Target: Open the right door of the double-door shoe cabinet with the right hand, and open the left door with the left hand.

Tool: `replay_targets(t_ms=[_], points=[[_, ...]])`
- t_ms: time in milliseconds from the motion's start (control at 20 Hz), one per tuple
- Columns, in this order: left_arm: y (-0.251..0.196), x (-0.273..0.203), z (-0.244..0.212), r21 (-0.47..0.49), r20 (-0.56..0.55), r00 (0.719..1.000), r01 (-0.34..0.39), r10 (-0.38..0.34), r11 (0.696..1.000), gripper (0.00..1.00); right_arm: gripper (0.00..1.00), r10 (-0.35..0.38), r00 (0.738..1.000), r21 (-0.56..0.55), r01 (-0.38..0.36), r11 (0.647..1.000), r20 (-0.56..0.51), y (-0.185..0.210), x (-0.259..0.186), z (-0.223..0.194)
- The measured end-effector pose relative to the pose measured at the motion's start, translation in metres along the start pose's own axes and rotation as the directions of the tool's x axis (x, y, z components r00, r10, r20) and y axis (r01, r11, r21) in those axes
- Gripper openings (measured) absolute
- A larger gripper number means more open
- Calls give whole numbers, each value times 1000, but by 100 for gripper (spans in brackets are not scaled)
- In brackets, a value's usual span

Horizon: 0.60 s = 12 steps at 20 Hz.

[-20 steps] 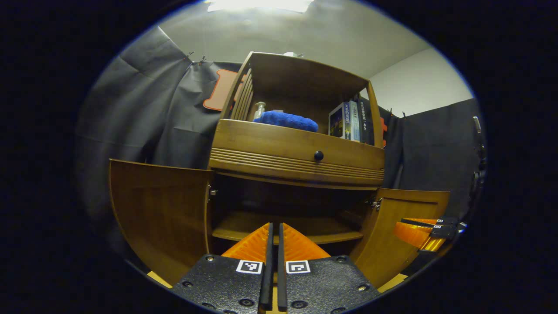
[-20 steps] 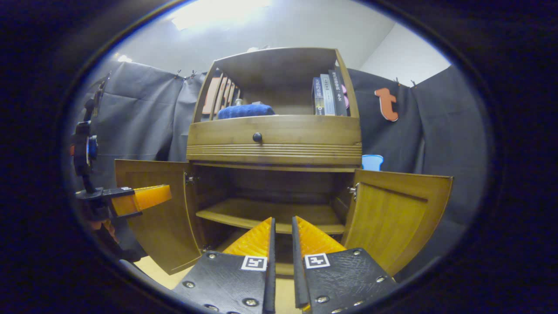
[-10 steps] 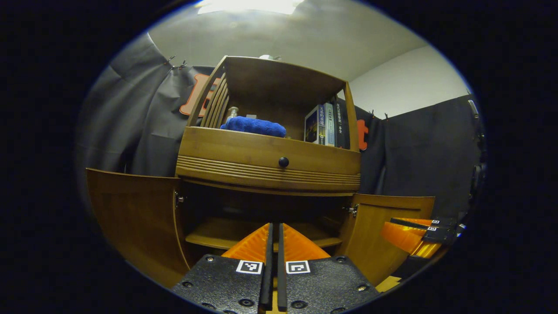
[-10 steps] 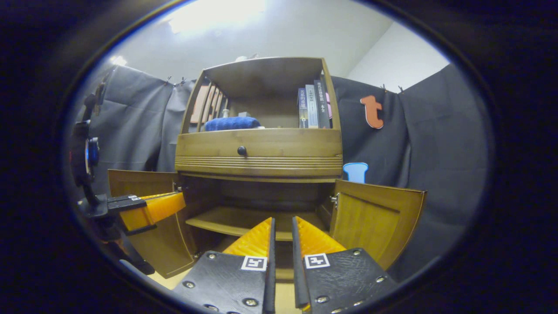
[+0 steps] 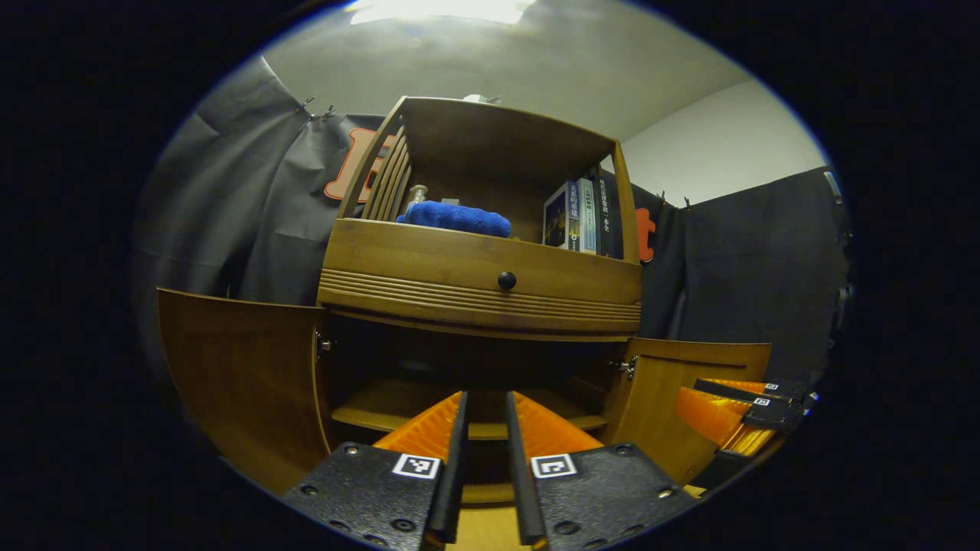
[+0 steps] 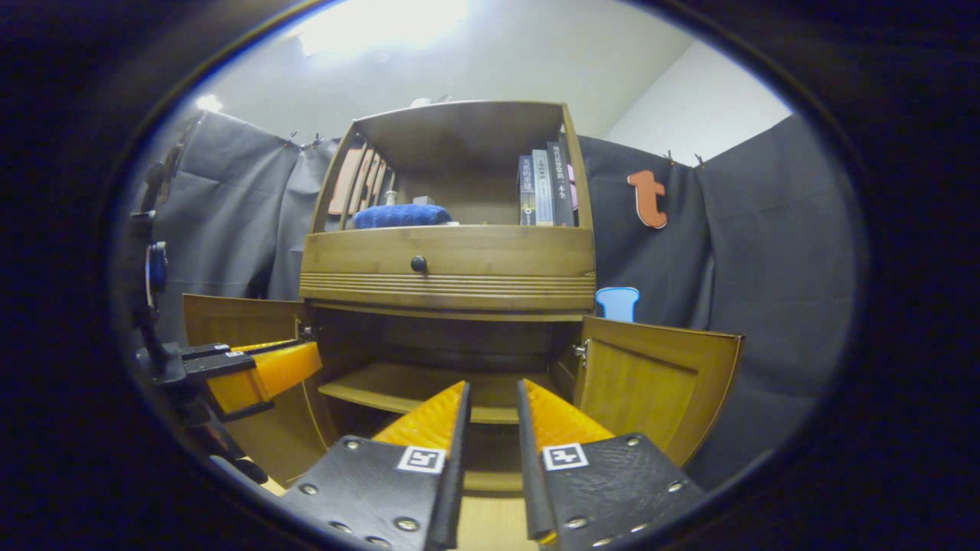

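Dark cloth walls [image 5: 230, 199] and a pale ceiling [image 6: 475, 53] frame a wooden shoe cabinet [image 5: 478, 283] in the booth, with light flooring [image 6: 490, 528] visible below it. Both lower doors stand swung wide: the left door [image 5: 237, 375] and the right door [image 6: 651, 383] each hang out from their hinges, exposing a dark interior and 1 shelf [image 6: 429, 386]. Above the opening runs a drawer [image 6: 448, 268] with a dark round knob [image 6: 419, 264]. On the open top shelf lie a blue towel [image 5: 457, 217] and a small bottle [image 5: 417, 193] behind it, with several books [image 6: 542, 191] standing upright at the right side.

Left gripper [image 5: 484, 451] is held low before the opening, its fingers parted by a narrow gap, holding nothing and touching neither door. Right gripper [image 6: 490, 444] sits likewise in front of the cabinet, fingers a little apart and empty.

In the left gripper view the right gripper appears at the lower right edge, in front of the right door. In the right gripper view the left gripper appears at the left edge, in front of the left door. Nothing stands between either gripper and the cabinet.
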State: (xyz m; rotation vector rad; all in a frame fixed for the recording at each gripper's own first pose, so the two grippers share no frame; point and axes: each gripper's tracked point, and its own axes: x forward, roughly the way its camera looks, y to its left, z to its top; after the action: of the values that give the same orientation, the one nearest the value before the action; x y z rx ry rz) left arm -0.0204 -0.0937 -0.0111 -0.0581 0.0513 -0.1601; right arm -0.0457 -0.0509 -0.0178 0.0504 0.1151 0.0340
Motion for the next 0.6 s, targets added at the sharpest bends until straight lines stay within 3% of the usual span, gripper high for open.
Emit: replay_targets(t_ms=[100,150,200,250,350,400,600], points=[[5,1,-2,11,-4,1000,-13,13,1000,58,49,7,1000,2,-7,1000,3,4,3,1],[7,0,-3,13,-6,1000,-15,16,1000,73,52,11,1000,1,-11,1000,0,5,3,0],[8,1,-4,10,-9,1000,-18,18,1000,76,61,16,1000,0,-16,1000,-4,7,1,-1],[10,-1,-4,6,-8,1000,-27,27,1000,86,70,23,1000,0,-23,1000,-8,9,3,-4],[15,0,-5,1,-5,999,-42,42,999,98,88,24,1000,0,-24,1000,-7,9,3,-5],[18,-1,-4,1,-1,999,-52,52,999,97,97,23,1000,-1,-23,1000,-5,9,5,-5],[28,0,-5,8,4,996,-87,87,996,95,98,30,1000,1,-30,1000,-5,11,2,-5]])
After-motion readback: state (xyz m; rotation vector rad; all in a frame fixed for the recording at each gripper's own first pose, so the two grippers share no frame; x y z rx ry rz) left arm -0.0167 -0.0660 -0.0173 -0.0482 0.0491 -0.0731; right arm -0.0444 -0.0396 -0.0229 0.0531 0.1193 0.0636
